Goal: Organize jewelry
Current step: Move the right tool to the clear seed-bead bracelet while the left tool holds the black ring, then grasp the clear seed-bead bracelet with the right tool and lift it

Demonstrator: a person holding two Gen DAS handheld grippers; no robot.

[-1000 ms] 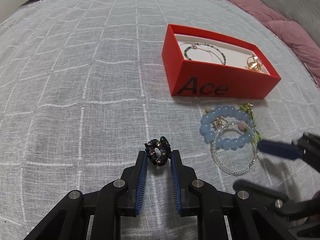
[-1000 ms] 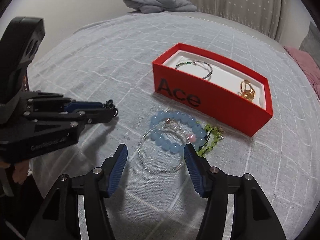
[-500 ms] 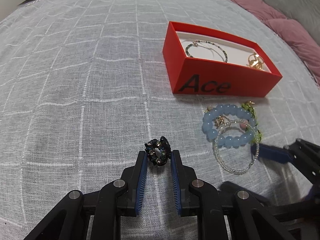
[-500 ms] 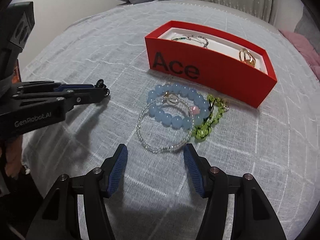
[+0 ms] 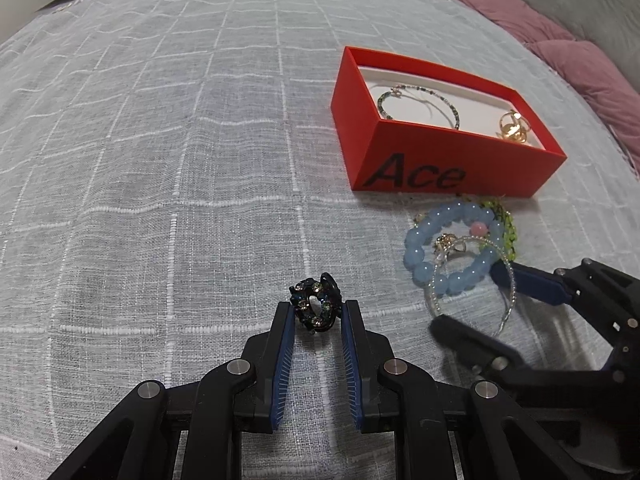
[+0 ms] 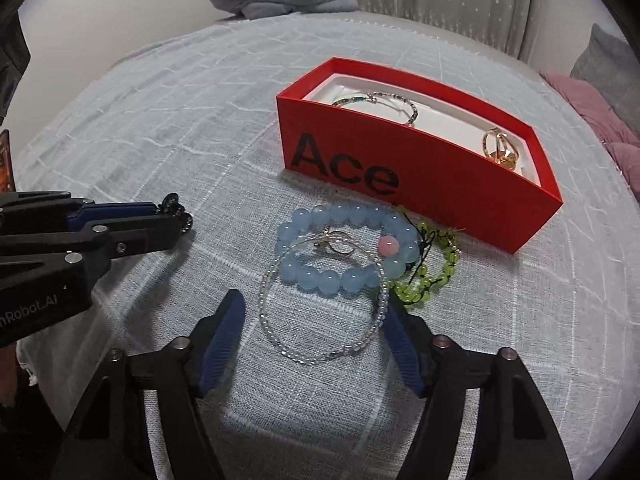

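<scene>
On the bedspread: clear bead bracelet point(image 6: 320, 320) between wide right gripper point(image 6: 316, 314) | left gripper point(image 5: 317, 312) clamps dark ring point(image 5: 316, 307)

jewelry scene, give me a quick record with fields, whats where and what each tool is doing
surface: grey checked cloth
red box: open, marked Ace, white lining
in box: thin beaded bracelet, gold ring
loose pile by the box: blue bead bracelet, clear bead bracelet overlapping it, green bead strand, small gold piece
left tool: shut on dark jewelled ring, apart from the pile
right tool: open, fingers either side of the clear bead bracelet, nothing gripped
likely next: right tool takes the clear bracelet
</scene>
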